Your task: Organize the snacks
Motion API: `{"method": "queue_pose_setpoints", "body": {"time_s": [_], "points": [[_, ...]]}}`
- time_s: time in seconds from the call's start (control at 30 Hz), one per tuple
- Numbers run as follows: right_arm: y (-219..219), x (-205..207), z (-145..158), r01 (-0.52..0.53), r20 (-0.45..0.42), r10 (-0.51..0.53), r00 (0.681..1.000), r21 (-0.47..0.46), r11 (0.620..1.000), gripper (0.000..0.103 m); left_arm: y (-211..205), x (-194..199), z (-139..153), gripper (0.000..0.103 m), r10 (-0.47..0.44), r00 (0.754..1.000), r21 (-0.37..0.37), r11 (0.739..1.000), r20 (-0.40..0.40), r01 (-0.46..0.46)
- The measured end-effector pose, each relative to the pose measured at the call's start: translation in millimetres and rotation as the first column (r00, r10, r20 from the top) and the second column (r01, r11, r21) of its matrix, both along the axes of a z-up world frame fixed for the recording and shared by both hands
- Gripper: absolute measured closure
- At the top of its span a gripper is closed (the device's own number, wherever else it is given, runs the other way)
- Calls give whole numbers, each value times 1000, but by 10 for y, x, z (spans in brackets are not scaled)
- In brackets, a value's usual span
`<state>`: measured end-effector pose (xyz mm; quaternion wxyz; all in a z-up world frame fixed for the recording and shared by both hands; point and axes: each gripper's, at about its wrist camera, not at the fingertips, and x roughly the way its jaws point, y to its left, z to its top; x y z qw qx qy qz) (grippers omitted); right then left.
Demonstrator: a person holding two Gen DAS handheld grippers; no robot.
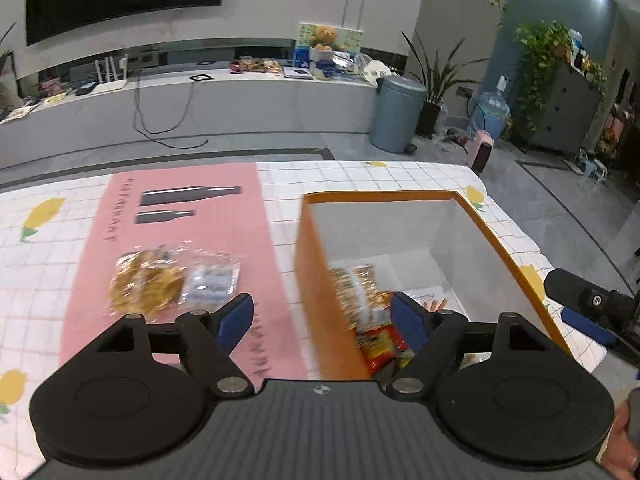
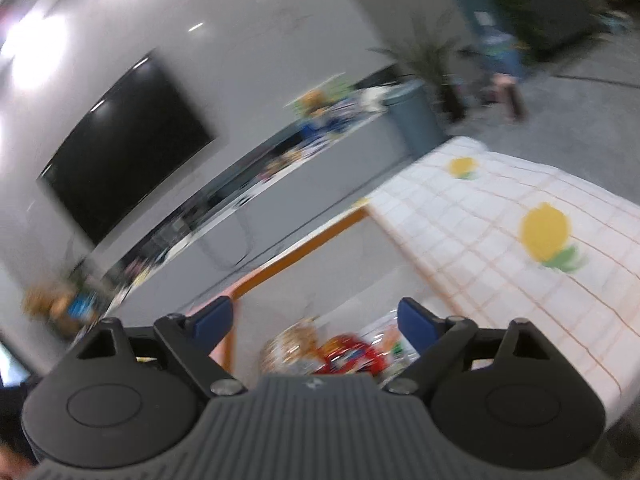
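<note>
- Hovering with nothing in it, the left gripper (image 1: pixel 322 318) has its jaws spread wide, straddling the near wall of the orange box (image 1: pixel 500 232).
- Ahead-left of it, two snack bags wait on the pink mat (image 1: pixel 240 240): the golden cookie bag (image 1: pixel 144 282) and the clear blue-white packet (image 1: pixel 212 280), touching.
- I'd swing left, come down over one bag only, then pinch its middle.
- The right gripper (image 2: pixel 316 322) is also spread, empty, over the box's snacks (image 2: pixel 344 356).
</note>
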<state>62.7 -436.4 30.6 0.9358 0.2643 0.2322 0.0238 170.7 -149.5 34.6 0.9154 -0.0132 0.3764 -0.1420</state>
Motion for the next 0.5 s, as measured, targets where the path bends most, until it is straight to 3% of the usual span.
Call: {"method": "queue_pose_setpoints", "body": {"time_s": [0.07, 0.2, 0.37, 0.5], "points": [[130, -46, 39, -103, -6, 102, 995, -59, 993, 16, 138, -122, 3, 12, 8, 1000, -13, 1000, 13, -8], [339, -114, 17, -241, -102, 229, 968, -138, 961, 17, 341, -313, -55, 12, 18, 999, -36, 999, 30, -17], [512, -97, -121, -315, -193, 279, 941, -193, 929, 17, 511, -357, -236, 12, 15, 1000, -86, 996, 0, -15], [620, 82, -278, -316, -286, 238, 928, -265, 911, 17, 567, -307, -408, 12, 15, 999, -110, 994, -41, -20]]}}
